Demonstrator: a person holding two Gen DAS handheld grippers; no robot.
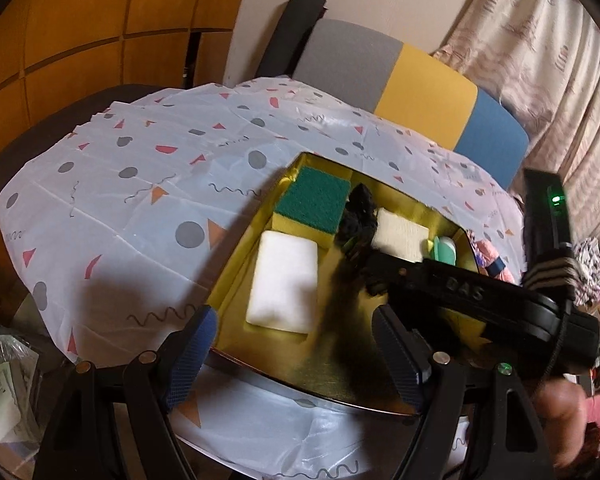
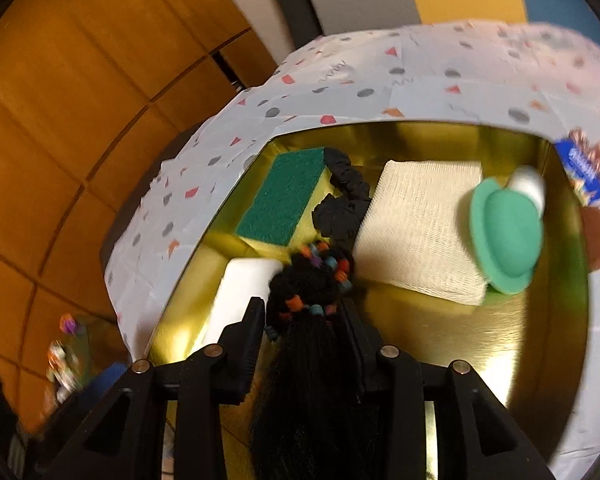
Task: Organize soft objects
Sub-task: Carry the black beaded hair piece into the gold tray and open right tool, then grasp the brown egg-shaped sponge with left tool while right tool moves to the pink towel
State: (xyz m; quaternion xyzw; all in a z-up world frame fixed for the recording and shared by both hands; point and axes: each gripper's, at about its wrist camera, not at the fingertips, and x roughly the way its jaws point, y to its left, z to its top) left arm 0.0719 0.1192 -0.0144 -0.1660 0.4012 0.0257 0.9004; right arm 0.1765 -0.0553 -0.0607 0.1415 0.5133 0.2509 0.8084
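A black hairpiece with coloured beads is clamped between the right gripper fingers above the gold tray. The left gripper fingers stand apart, empty, at the tray's near edge. Beyond lie a white sponge, green scourer, black scrunchie, cream cloth.

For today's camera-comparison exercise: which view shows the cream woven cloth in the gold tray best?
The right wrist view: the cream woven cloth lies almost fully exposed, its weave clear. In the left wrist view the cloth is small, far off and partly hidden behind the right gripper.
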